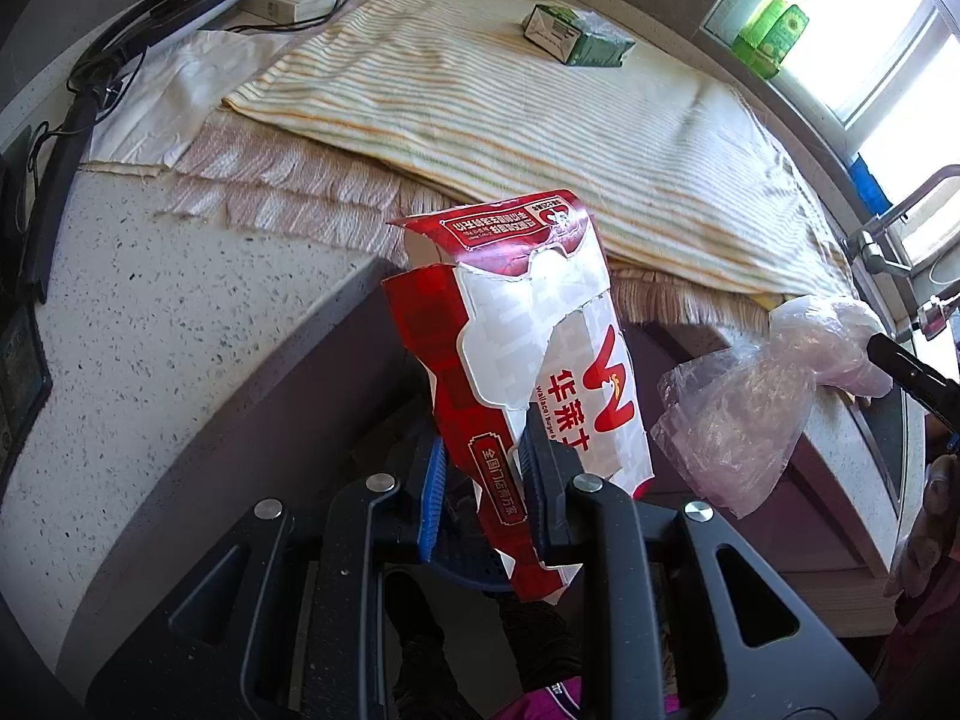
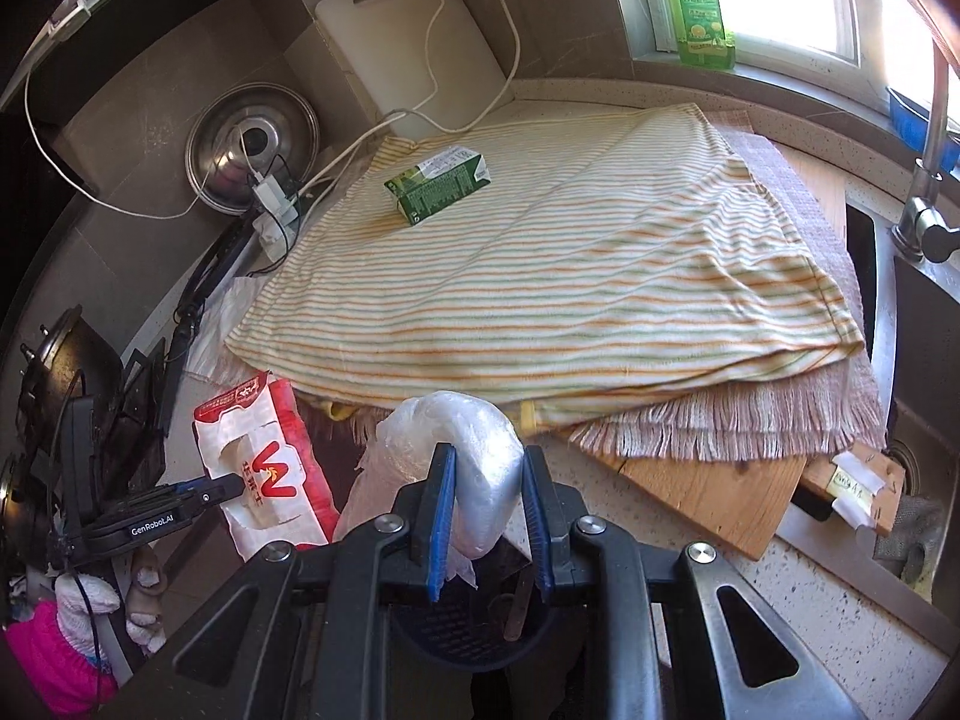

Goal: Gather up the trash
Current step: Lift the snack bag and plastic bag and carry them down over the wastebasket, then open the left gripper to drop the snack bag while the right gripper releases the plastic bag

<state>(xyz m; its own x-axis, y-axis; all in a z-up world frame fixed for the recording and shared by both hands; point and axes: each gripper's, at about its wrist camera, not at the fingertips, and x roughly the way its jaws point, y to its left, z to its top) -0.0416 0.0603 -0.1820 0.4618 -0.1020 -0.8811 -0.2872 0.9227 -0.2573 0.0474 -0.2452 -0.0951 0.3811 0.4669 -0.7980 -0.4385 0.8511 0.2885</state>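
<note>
My left gripper [image 1: 483, 468] is shut on a torn red-and-white paper food bag [image 1: 540, 348] and holds it upright off the counter's front edge; the bag also shows in the right wrist view [image 2: 270, 468]. My right gripper [image 2: 486, 480] is shut on a crumpled clear plastic bag [image 2: 474, 450], which also shows in the left wrist view [image 1: 756, 414], just right of the paper bag. A green carton [image 2: 437, 182] lies on the striped cloth [image 2: 540, 276] at the far side of the counter; it also shows in the left wrist view [image 1: 576, 36].
The speckled counter [image 1: 150, 312] carries the striped cloth over a fringed pink mat [image 2: 750, 420] and a wooden board [image 2: 714, 498]. A sink [image 2: 918, 324] and tap [image 2: 930, 180] stand at the right. A power strip with cables [image 2: 273, 210], a metal lid [image 2: 252, 144] and a green bottle [image 2: 696, 6] are at the back.
</note>
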